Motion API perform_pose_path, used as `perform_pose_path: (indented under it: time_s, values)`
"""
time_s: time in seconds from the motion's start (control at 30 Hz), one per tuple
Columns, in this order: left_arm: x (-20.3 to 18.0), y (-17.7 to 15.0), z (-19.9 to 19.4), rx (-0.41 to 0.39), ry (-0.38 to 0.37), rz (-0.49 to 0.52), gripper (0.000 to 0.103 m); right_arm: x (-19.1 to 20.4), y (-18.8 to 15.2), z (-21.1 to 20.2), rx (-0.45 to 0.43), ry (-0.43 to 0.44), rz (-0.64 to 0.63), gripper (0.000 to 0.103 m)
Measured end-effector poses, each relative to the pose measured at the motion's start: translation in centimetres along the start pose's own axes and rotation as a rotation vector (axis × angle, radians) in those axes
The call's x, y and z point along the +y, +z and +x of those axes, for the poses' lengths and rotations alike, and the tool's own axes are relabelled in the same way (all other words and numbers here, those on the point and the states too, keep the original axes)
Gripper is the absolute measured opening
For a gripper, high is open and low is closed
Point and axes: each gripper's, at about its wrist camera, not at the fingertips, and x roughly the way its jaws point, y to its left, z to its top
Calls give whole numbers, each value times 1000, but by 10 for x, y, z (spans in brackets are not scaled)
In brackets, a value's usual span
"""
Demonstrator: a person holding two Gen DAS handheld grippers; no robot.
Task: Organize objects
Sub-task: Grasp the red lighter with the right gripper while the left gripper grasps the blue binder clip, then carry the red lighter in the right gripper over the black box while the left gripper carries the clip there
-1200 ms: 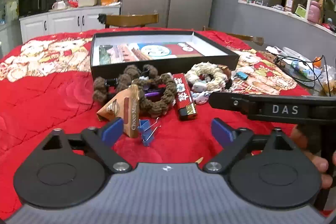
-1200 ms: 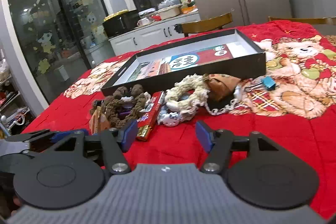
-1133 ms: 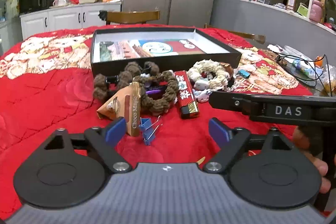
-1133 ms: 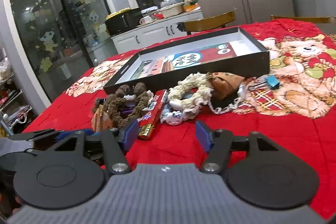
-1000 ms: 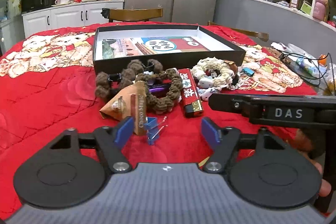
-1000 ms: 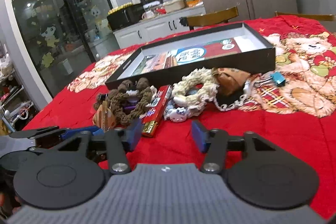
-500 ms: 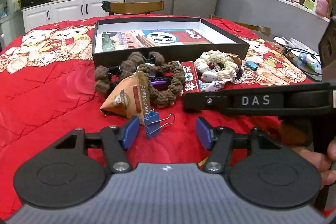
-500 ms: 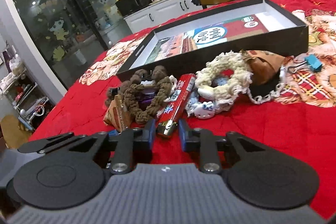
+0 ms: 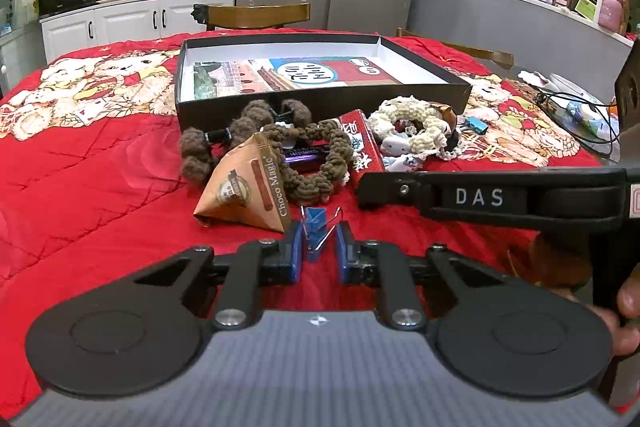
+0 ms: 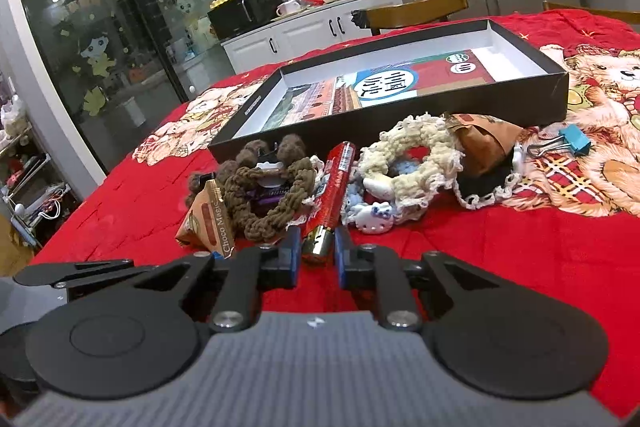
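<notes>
Left claw (image 9: 318, 255): its 2 blue pads are narrowed onto the small blue binder clip (image 9: 316, 223), whose wire handles splay between them; the clip sits just near of the brown triangular "Choco Magic" packet (image 9: 244, 187). Right claw (image 10: 316, 257): its pads stand close on either side of the gold end of the red foil-wrapped bar (image 10: 332, 187), but actual contact cannot be told. The bar lies on the red quilted cloth (image 10: 520, 251) covering the counter, between the brown crocheted ring (image 10: 272, 195) on the left and the cream crocheted ring (image 10: 412, 151) on the right. A small white cat figure (image 10: 376, 215) lies just near of the cream ring. A 2nd blue binder clip (image 10: 568, 143) lies at far right, beside a brown paper packet (image 10: 484, 143). The shallow black box (image 10: 400, 115) with a printed sheet inside stands open at the far side of the heap.
</notes>
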Motion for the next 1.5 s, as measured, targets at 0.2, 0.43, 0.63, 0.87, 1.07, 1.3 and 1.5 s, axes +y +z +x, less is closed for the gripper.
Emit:
perform_pose_path:
  time_s: [0.2,0.43,0.63,0.87,1.07,1.3,1.5]
  values:
    - [-1,-1,-2,-9,11,6,20,1,0,-4,-19,2,-31,15]
    - [-1,-1,-2,-8,22,-1,19,-1,0,-6,-28,0,-23,13]
    - [1,-1,-2,-12,31,-6,20,0,0,-8,-38,-2,-32,13]
    - [1,-1,-3,-20,40,-7,20,2,-1,-13,-64,-7,-44,13]
    - [3,-1,-3,-20,46,-20,19,2,-2,-13,-80,-13,-41,13]
    - [3,-2,-6,-40,52,-9,19,1,-2,-14,-93,-20,-20,12]
    - [-1,-3,-16,-96,54,12,19,2,-1,-20,-123,-12,-19,12]
